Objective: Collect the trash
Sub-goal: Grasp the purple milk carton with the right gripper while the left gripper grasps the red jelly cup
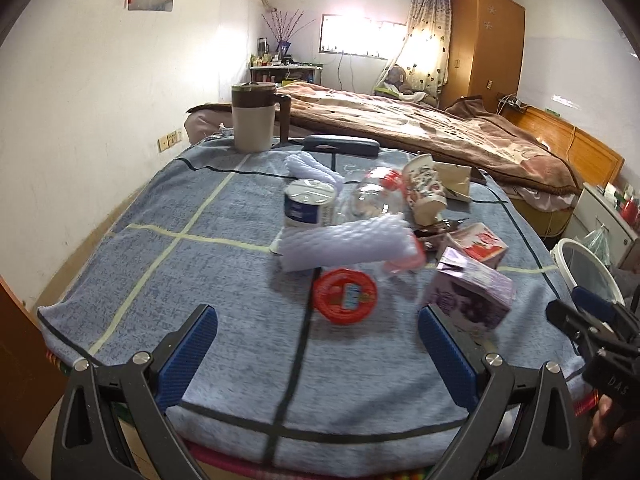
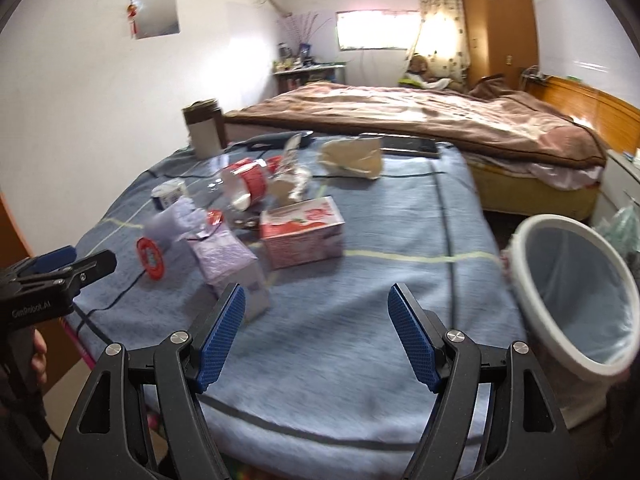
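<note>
I judge the job barely begun; my left gripper [image 1: 318, 350] and right gripper [image 2: 318, 334] both hover with jaws wide and empty over the blue-clothed counter [image 2: 360, 320]; the purple carton [image 1: 470, 294], red round lid [image 1: 346, 295], pink strawberry box [image 2: 303, 231] and white foam sleeve [image 1: 348, 242] all lie there; the white-rimmed bin [image 2: 576, 288] beside it looks empty.
</note>
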